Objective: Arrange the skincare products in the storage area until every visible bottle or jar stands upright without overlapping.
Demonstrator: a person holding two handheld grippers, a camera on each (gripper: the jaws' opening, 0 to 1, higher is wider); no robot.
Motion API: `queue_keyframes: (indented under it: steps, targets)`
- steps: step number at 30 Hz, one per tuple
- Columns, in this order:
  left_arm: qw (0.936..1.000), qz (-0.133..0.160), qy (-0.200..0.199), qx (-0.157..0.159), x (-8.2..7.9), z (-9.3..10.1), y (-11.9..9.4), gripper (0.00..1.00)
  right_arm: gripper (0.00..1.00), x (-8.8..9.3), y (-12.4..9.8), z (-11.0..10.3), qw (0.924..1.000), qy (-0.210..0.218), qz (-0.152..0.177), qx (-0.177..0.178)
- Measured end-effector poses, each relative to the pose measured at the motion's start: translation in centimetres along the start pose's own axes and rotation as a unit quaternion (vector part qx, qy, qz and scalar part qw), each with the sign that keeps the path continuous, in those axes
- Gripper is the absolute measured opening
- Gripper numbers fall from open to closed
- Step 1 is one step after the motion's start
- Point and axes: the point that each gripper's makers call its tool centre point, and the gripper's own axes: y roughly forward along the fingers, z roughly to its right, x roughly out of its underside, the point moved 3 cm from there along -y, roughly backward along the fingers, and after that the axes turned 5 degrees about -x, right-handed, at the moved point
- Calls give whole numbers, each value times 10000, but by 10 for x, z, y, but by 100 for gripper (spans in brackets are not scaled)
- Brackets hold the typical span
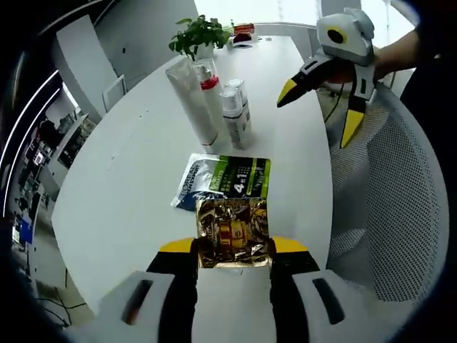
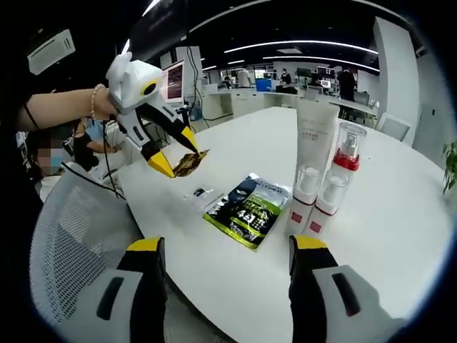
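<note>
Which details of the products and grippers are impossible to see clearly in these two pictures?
- Gold sachet, left gripper view: its side edges are covered by the left gripper's fingers; the print is too crumpled to read.
- Green packet, left gripper view: the near edge is hidden behind the sachet.
- Small bottles, right gripper view: label text is too small.
- Tall tube, left gripper view: it partly hides the red-collared pump bottle.

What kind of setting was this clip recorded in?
Most likely an open-plan office. The right gripper view shows rows of desks with monitors under long ceiling light strips, and people at the far end. The work happens on a large white table with a mesh chair beside it.
</note>
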Motion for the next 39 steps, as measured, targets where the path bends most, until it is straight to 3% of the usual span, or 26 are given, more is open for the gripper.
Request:
queue_keyframes:
  steps: [3, 10, 15, 19, 28, 32, 39]
  targets:
    - [10000, 14, 19, -1, -3, 11, -5, 35, 57, -6, 5, -3, 9999, 54, -7, -146]
    - [9998, 103, 141, -7, -13, 24, -12, 35, 45, -46, 21, -16, 9961, 361, 522, -617]
    - [9995, 177, 261, -59, -26, 34, -18, 35, 33, -60, 36, -20, 9941, 442, 611, -776]
    - [9990, 181, 391, -70, -30, 41, -19, 35, 28, -63, 46, -29, 9899, 720, 706, -1000]
    - [9985, 242, 495, -63, -36, 49, -22, 35, 19, -62, 55, -29, 9787, 1527, 872, -1064]
    - [9983, 272, 505, -60, -40, 52, -22, 35, 16, -60, 60, -24, 9781, 1567, 850, -1073]
    - [9982, 290, 526, -23, -42, 53, -19, 36, 9, -58, 66, -22, 9698, 1942, 921, -1157]
